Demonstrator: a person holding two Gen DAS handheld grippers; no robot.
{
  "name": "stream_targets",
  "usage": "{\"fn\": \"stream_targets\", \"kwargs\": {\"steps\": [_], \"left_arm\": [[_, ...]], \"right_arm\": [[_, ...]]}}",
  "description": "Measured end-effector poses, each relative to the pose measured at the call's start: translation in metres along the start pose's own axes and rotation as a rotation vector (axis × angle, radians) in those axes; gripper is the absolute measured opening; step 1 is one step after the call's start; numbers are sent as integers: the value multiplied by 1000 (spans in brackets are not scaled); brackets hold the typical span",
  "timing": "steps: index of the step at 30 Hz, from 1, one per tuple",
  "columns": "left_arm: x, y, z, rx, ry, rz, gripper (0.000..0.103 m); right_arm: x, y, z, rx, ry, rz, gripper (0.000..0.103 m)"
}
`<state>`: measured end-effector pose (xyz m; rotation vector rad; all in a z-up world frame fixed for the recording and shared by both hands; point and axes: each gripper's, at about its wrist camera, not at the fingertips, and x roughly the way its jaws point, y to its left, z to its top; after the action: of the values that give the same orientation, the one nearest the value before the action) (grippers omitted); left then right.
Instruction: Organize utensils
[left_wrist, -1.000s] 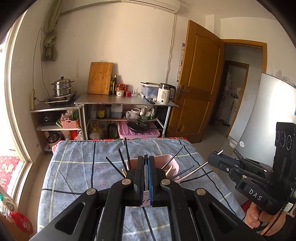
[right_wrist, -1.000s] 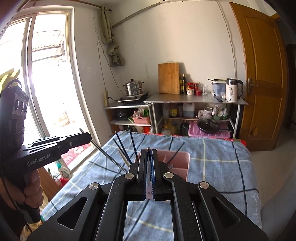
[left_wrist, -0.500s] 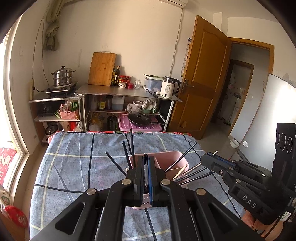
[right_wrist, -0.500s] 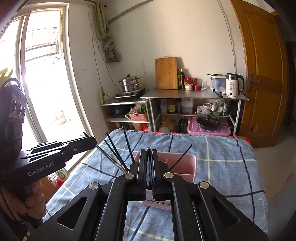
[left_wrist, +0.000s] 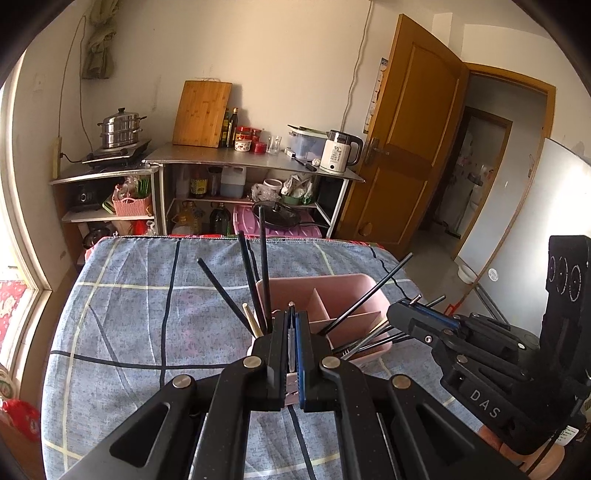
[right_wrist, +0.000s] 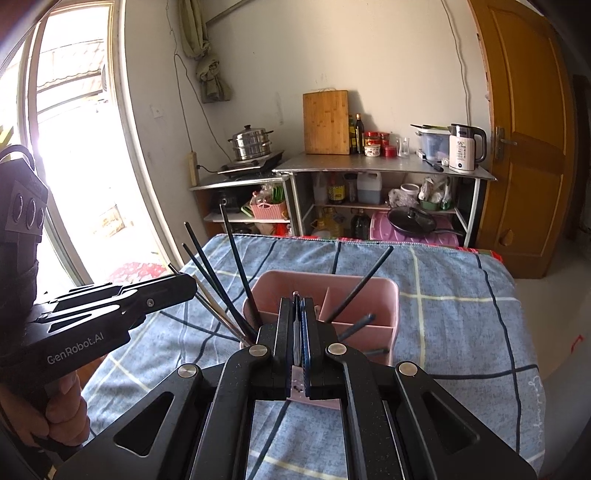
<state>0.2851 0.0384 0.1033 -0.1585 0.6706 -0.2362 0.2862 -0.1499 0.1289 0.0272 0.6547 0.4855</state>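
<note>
A pink divided utensil holder (left_wrist: 332, 277) (right_wrist: 321, 274) stands on the blue checked tablecloth (left_wrist: 147, 314), just beyond both grippers. Several black chopsticks (left_wrist: 263, 258) (right_wrist: 236, 258) lean out of its compartments. My left gripper (left_wrist: 293, 313) (right_wrist: 188, 286) is at the holder's left side, shut on a thin metal chopstick (right_wrist: 218, 310) that slants down into the holder. My right gripper (right_wrist: 298, 300) (left_wrist: 397, 312) is at the holder's right side, shut on another thin metal chopstick (left_wrist: 365, 339), which also reaches into the holder. A hand (right_wrist: 62, 417) grips the left handle.
Past the table's far edge stand steel shelves (left_wrist: 251, 162) with a kettle (left_wrist: 338, 151), cutting board (left_wrist: 201, 114), steamer pot and bottles. A wooden door (left_wrist: 413, 140) is to the right, a window (right_wrist: 77, 147) to the left, and a white panel (left_wrist: 535, 229) beside the table.
Both grippers have sunk and come closer to the pink holder, each carrying its metal chopstick along. The holder now sits right behind the fingertips in both views.
</note>
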Motion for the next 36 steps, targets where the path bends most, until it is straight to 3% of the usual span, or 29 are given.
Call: {"fn": "stream_targets", "kwargs": {"steps": [10,18,31,36], "left_arm": [[28,12,-11,-24,71,14,3],[27,8,-12,-2,69,37,4],[-21,-5,-18,26,-16,55,7],[-45,-10,-28,21,-59,56,21]], "right_arm": [[21,1,-10,-15,70,-3,4],[19,1,-12,-22,79,1,4],[-26,4,-5,-28,-2,13,11],[-48,8,-14,-41,-26,17,18]]}}
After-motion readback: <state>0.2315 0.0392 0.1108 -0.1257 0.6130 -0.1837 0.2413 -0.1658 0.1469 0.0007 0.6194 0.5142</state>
